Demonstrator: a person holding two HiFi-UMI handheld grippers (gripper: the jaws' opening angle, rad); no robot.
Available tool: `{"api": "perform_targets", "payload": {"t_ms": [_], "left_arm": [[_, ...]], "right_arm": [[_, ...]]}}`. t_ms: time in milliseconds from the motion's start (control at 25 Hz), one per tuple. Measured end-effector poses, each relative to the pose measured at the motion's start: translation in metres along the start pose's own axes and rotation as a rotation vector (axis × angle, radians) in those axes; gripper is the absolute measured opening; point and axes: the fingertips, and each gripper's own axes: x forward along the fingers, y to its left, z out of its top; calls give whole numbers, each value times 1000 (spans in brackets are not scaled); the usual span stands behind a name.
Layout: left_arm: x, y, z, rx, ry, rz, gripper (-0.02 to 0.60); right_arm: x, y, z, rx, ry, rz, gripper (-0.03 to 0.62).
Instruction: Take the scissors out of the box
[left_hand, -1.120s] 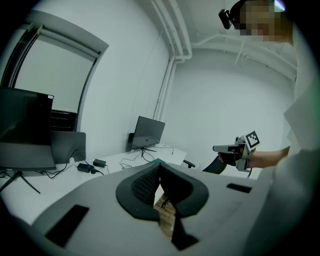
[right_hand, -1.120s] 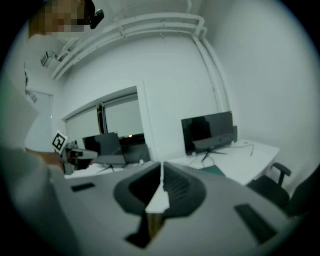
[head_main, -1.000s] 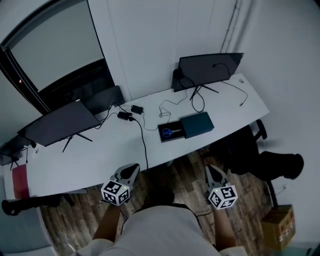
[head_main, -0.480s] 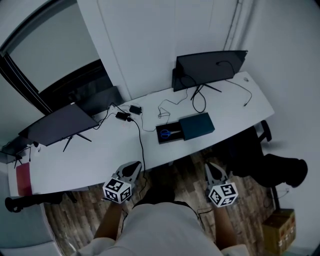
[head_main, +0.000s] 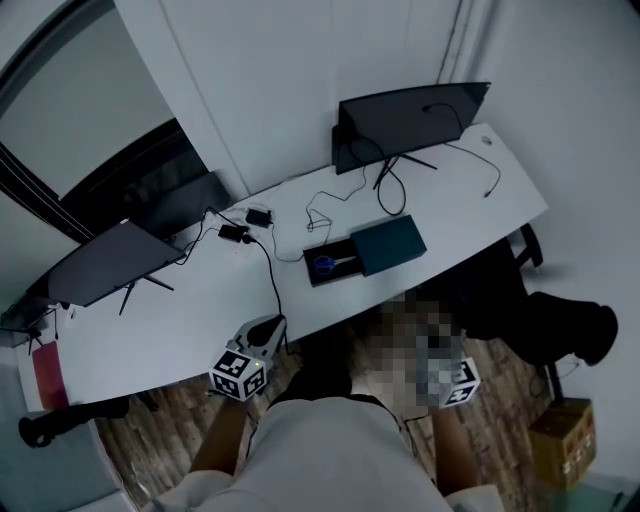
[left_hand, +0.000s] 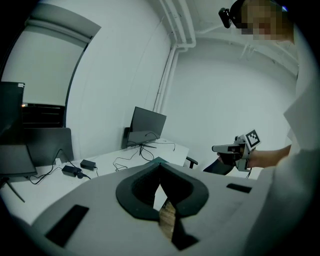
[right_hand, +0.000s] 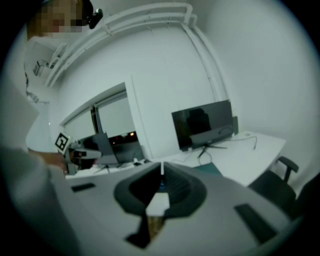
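The scissors lie flat in the open dark box on the white counter. Their blue handles are toward the box's left end, and the teal lid is just beside its right end. Both grippers hang well short of the box. The left gripper has its jaws together on nothing, and the right gripper also looks closed and empty. The scissors are probably light, stiff and slick, so pinching a handle loop seems the surest hold.
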Motion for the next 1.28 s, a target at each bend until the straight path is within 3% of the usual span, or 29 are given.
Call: {"api": "perform_targets", "payload": {"t_ms": [440, 800, 1280], "left_arm": [[72, 58, 5, 30, 89, -96, 32], [139, 96, -16, 168, 225, -192, 32], [222, 112, -74, 430, 475, -314, 34]], "right_arm": [[54, -5, 12, -3, 53, -73, 34], [98, -5, 0, 24, 124, -148, 34], [118, -10, -33, 108, 210, -210, 34]]}}
